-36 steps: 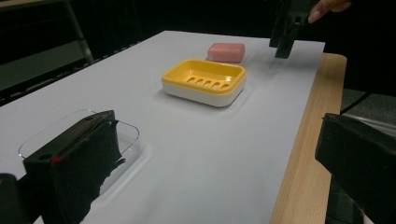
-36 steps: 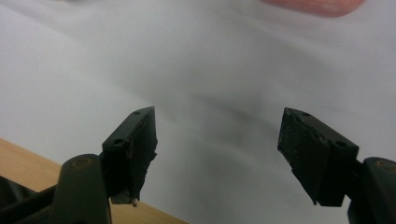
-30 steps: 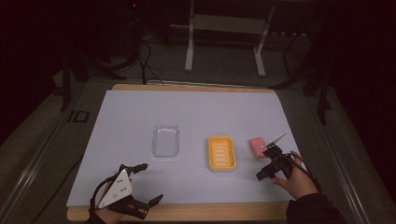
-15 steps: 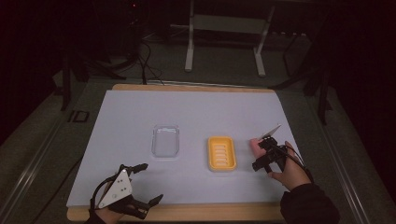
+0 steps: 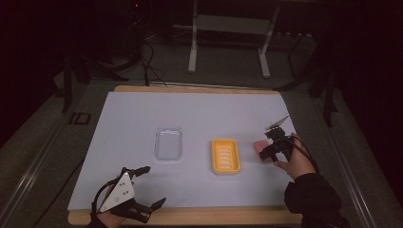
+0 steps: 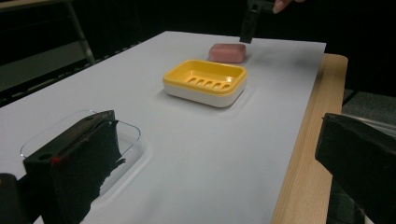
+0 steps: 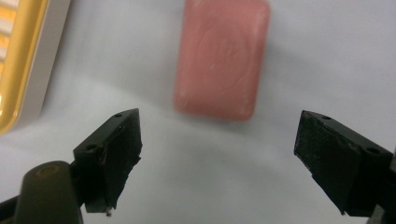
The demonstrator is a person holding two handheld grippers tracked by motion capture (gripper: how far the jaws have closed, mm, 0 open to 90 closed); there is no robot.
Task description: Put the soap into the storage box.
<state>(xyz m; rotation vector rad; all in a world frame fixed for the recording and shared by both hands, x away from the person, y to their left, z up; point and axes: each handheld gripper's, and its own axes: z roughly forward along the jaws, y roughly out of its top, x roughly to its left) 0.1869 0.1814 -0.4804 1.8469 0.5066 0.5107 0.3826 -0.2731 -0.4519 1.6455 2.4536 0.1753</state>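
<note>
A pink soap bar lies flat on the white mat, just right of the yellow soap dish. My right gripper hovers over the bar, pointing down, open, its jaws spread wider than the bar and just short of it. In the high view that gripper stands beside the soap. The left gripper rests open near the table's front left edge, nothing between its jaws. Its own view shows the dish and the soap beyond.
A clear plastic lid lies left of the dish on the white mat. The wooden table edge runs along the front. Metal stand legs rise behind the table in the dark.
My right gripper has moved left and down, from right of the soap to directly over it. The left gripper has stayed still.
</note>
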